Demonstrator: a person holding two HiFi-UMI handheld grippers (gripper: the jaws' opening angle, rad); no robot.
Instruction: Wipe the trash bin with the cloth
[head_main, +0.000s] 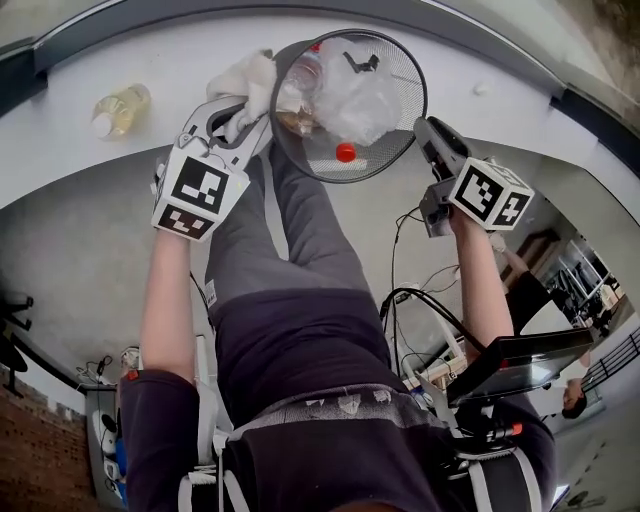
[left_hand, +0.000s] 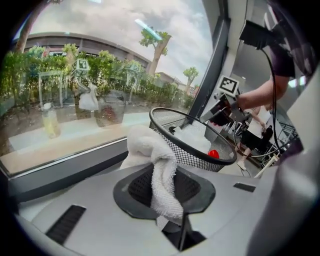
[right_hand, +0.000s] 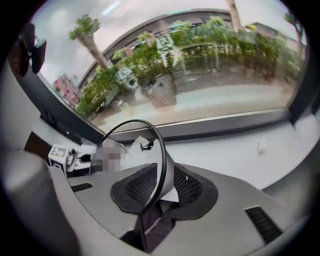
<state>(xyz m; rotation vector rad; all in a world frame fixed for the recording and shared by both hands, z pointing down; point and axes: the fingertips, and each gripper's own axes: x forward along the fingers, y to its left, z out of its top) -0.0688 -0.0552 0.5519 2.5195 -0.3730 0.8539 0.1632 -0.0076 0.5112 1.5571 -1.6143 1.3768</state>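
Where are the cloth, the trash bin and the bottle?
cloth (left_hand: 161, 180): left gripper view, on its hanging white fold.
trash bin (head_main: 400, 70): head view, on its black mesh wall.
bottle (head_main: 120, 108): head view, on its yellowish body.

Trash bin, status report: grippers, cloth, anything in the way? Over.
Right gripper shut on trash bin rim, bin tilted. Left gripper shut on cloth, beside bin's outer wall. Bin holds trash; wall unobstructed.

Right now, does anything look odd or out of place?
The trash bin has not been emptied: crumpled clear plastic and a red cap lie inside it while the left gripper holds the cloth at its outer wall.
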